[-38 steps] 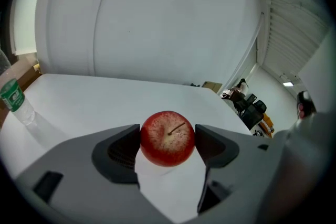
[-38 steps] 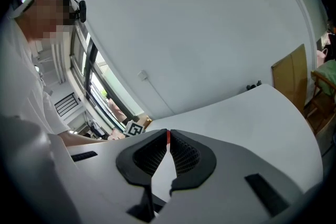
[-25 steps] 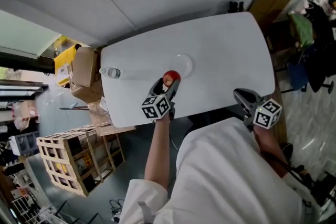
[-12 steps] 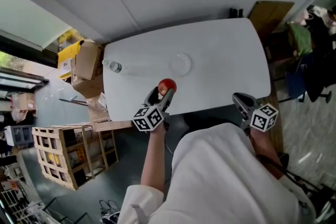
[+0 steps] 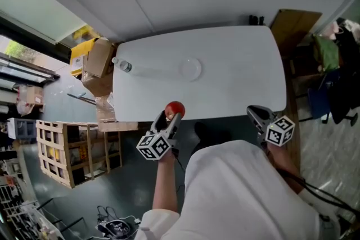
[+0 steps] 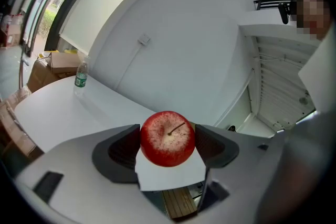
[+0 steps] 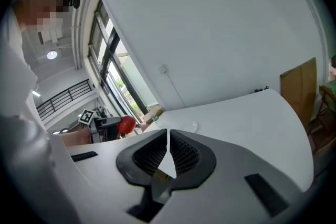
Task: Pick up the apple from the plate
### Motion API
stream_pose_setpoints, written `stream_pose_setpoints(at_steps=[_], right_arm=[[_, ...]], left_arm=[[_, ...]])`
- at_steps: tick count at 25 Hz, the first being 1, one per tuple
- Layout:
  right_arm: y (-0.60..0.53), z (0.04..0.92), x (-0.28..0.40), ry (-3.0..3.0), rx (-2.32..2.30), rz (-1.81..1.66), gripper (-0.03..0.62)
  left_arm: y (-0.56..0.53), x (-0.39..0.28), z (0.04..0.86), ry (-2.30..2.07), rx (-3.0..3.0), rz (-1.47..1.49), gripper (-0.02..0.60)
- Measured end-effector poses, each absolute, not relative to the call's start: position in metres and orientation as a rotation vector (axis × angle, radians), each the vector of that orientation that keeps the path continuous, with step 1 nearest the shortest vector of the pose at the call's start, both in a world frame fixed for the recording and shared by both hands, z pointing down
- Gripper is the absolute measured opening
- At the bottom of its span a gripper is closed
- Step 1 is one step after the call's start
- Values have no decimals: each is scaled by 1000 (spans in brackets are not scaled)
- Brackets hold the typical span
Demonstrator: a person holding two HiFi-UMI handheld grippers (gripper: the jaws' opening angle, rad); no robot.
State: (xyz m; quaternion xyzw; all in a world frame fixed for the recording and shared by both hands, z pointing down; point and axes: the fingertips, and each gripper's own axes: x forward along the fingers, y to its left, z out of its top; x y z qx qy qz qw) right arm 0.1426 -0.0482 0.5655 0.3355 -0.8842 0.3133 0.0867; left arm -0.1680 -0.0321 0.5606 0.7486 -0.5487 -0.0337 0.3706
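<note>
Sitting clamped in the left claw (image 6: 168,137) — the apple (image 6: 167,139), off the plate (image 5: 191,68).

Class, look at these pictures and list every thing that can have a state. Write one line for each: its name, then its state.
apple: gripped, held clear of the plate
left hand-held gripper: shut on the apple
right hand-held gripper: jaws together, holding nothing
plate: empty, lying flat on the table
bottle: standing upright near the table's edge
</note>
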Motion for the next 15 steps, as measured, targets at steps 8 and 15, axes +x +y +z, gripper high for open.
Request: stream_pose_setpoints(at_steps=[8,15], right_arm=[[-40,563,157,-2685,890,883,41],[-38,567,161,-2699,806,870,41]], left_arm=[[16,-146,552,-1460,1854,-183,328],[44,-135,545,-1504,1845,-180,328]])
